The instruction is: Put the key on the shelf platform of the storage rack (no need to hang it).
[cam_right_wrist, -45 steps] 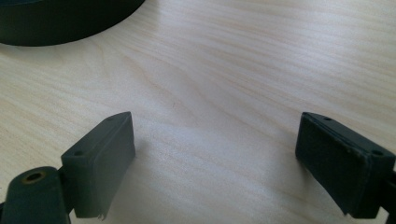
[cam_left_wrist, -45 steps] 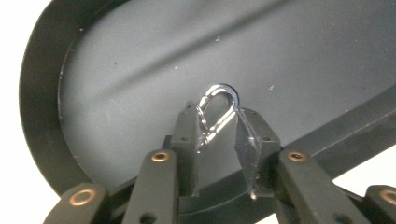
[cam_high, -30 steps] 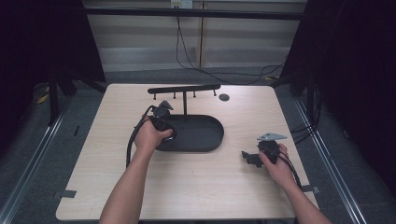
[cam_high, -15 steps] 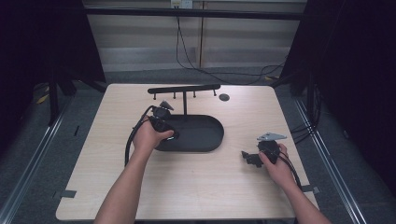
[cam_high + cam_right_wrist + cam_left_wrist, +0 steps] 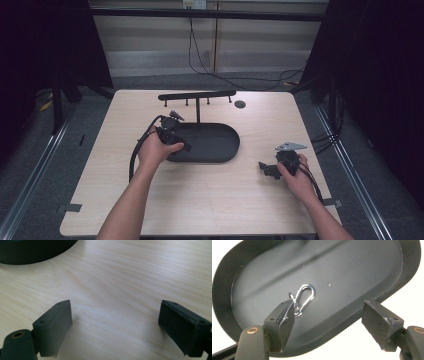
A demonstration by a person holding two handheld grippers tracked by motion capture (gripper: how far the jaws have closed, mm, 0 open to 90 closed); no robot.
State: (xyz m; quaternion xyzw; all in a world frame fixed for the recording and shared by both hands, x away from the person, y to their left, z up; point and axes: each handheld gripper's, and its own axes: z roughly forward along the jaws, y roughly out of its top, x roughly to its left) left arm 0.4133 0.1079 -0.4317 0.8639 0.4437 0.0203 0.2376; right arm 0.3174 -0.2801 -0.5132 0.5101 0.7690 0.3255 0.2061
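Snap hook (image 5: 304,298) in the black oval tray (image 5: 409,267), lying just ahead of the left gripper (image 5: 329,322).

We see the left gripper's jaws spread wide over the tray, the hook beside its left jaw, its long axis slanting up and to the right, so the jaws likely need to shift left to straddle it. Farther right, the right gripper (image 5: 115,325) rests spread and empty on the table (image 5: 130,270), well apart from the tray.
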